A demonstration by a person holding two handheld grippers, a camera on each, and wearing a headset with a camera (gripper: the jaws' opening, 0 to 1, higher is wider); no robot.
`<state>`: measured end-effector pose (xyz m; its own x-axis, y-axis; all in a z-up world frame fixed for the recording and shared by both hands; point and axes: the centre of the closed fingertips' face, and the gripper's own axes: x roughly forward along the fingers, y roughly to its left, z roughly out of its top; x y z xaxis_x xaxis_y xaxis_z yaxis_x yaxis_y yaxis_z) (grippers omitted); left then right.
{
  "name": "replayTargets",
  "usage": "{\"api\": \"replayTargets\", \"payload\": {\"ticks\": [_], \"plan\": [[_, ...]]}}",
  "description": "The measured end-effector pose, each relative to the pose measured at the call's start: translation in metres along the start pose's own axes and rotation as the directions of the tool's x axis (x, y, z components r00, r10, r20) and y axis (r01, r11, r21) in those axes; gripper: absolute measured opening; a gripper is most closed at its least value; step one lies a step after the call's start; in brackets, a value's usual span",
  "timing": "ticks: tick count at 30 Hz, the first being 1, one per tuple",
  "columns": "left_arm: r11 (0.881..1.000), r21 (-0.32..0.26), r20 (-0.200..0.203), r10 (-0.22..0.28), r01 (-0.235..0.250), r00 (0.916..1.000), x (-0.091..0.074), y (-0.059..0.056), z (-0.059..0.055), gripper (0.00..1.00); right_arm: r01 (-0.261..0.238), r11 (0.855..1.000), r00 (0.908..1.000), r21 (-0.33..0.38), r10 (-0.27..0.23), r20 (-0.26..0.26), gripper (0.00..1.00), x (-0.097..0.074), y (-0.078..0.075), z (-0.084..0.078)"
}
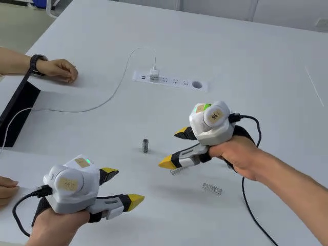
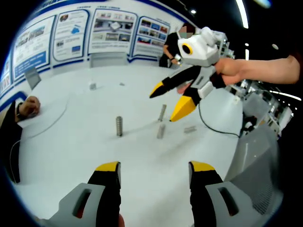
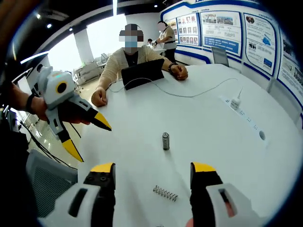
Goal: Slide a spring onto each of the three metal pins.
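Worktop (image 1: 246,56): smooth matte white, broad, mostly bare round the work. Metal pin (image 1: 145,145) stands upright near the centre. It's a short grey cylinder w/ a ribbed surface that looks like a coil on it, and there's free room on all sides.

Loose spring (image 1: 178,170), a thin wire coil, lies flat just below the R gripper's (image 1: 173,149) lower fingertip; can't tell if they touch. In the right gripper view it lies between that gripper's fingers (image 3: 202,170). 2nd spring (image 1: 211,188) lies flat, nearer the person's forearm.

R gripper: grey-white shell, black fingers w/ yellow wedge tips, spread wide, nothing held. L gripper (image 1: 123,187): same build, fingers (image 2: 108,168) wide apart, empty, well apart from the pin, low at the near edge.

Far side: white power strip (image 1: 169,80) w/ a thin white cable (image 1: 115,89) curving off left. Dark laptop (image 1: 15,113) at the left edge, w/ another person's hand (image 1: 59,69) beside it.
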<state>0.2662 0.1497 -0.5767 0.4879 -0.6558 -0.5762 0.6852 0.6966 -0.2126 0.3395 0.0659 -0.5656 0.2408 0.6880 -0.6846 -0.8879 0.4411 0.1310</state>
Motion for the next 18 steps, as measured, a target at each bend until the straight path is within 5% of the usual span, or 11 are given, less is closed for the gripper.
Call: {"api": "replayTargets", "payload": {"ticks": [18], "plan": [[1.000,0.009,-0.003,0.008,-0.008,1.0000,0.005,0.002,0.006,0.60,0.068,0.991,0.9957,0.119,-0.075,0.054,0.72,-0.022,-0.002,-0.038]]}}
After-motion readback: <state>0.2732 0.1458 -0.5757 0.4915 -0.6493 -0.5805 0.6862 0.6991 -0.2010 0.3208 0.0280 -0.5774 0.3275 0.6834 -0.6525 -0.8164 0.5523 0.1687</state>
